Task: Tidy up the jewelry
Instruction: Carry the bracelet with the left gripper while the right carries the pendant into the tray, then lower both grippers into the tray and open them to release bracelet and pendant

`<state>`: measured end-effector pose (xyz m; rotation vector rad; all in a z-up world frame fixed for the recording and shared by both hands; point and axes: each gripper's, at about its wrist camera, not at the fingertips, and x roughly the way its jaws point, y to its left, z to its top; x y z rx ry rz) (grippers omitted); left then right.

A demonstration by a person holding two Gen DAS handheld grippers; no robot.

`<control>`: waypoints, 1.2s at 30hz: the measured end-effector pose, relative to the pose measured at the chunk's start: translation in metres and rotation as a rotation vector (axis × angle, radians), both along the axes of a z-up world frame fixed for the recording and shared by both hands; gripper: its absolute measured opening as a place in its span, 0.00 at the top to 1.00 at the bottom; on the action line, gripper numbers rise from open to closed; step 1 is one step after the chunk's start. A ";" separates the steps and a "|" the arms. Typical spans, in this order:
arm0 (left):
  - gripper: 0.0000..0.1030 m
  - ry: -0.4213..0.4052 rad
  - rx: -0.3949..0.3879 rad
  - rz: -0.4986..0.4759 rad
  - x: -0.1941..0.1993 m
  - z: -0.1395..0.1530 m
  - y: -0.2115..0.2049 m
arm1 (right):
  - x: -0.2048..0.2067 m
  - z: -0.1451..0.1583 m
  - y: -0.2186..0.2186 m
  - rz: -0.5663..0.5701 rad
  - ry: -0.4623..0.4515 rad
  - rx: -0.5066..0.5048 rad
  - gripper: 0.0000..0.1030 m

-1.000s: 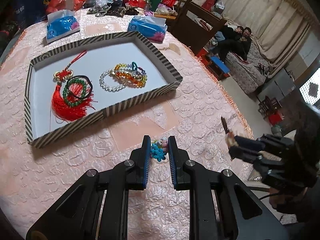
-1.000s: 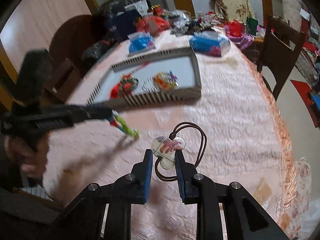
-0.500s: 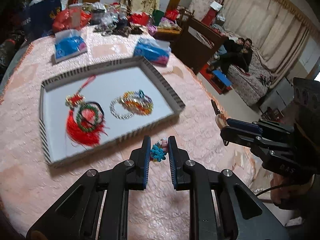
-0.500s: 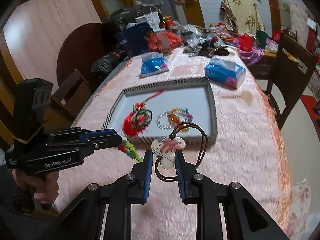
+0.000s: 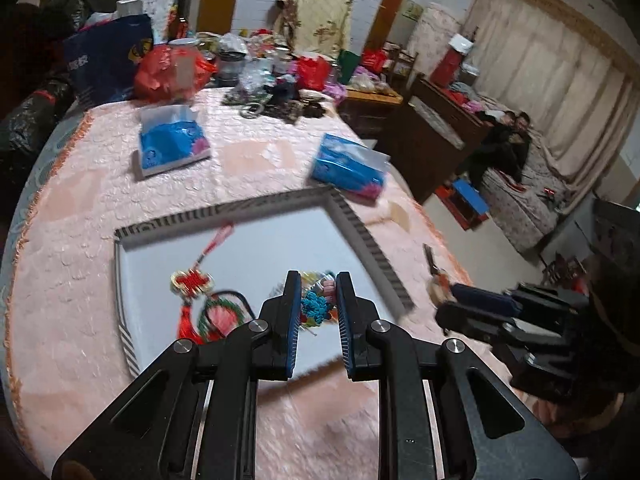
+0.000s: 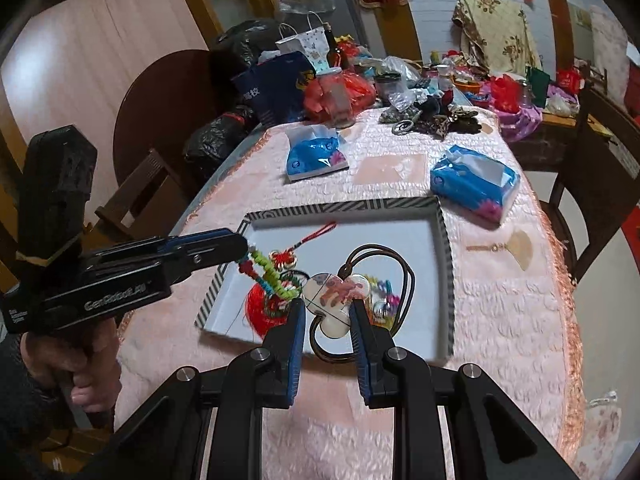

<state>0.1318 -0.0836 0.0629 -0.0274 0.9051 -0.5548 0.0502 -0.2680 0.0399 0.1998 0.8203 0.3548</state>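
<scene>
My left gripper [image 5: 317, 304] is shut on a colourful knotted cord ornament [image 5: 315, 307], which hangs over the striped tray [image 5: 370, 240]. In the right wrist view the left gripper [image 6: 245, 247] holds the ornament [image 6: 266, 274] above the tray's left side. My right gripper [image 6: 327, 308] is shut on a white pendant [image 6: 334, 296] with a brown cord [image 6: 406, 280], held above the tray [image 6: 446, 236]. In the tray lie a red tassel knot [image 5: 192, 280], a green bead bracelet [image 5: 222, 312] and colourful bead bracelets [image 6: 382, 294].
Two blue tissue packs [image 6: 314, 154] [image 6: 474, 184] lie on the pink tablecloth behind the tray. Bags, jars and clutter [image 6: 340, 92] crowd the far table edge. A small fan charm [image 6: 516, 246] lies right of the tray. A chair [image 6: 600, 168] stands at right.
Both grippers have moved forward over the tray, each still holding its piece. The tray now sits directly beneath them.
</scene>
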 end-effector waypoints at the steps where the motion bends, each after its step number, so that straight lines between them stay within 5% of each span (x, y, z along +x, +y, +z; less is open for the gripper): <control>1: 0.85 0.004 0.000 0.007 0.005 -0.002 0.000 | 0.005 0.000 0.001 -0.003 0.000 -0.008 0.79; 24: 0.84 0.220 0.046 0.112 0.061 -0.114 0.005 | 0.097 -0.087 0.010 0.032 0.178 0.021 0.79; 36: 0.84 0.266 0.042 0.141 0.067 -0.133 0.014 | 0.110 -0.121 0.016 0.055 0.261 0.004 0.79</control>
